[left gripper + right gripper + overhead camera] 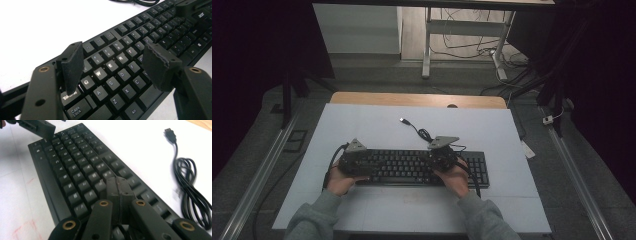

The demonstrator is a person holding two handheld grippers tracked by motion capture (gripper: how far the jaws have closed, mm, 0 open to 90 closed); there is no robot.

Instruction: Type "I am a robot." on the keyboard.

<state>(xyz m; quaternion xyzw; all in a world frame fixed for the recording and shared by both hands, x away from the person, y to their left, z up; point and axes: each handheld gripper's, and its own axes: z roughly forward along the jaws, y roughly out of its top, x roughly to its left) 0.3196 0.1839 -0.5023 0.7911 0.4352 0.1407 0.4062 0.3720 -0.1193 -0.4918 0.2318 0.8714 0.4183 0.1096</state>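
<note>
We see the keyboard (422,167) lying flat on the white table (377,125), near its front edge | our left gripper (115,66) hovers over the Q-W-E keys, jaws spread wide, nothing between them | our right gripper (119,187) is clenched, pads pressed together above the keys; the USB cable (186,182) lies coiled just beside the keyboard

You wore grey sleeves (319,215); your left gripper (113,66) and right gripper (119,185) were black, with brass-ringed screw holes (each topped by a grey triangular plate) and trailing black cables.
</note>
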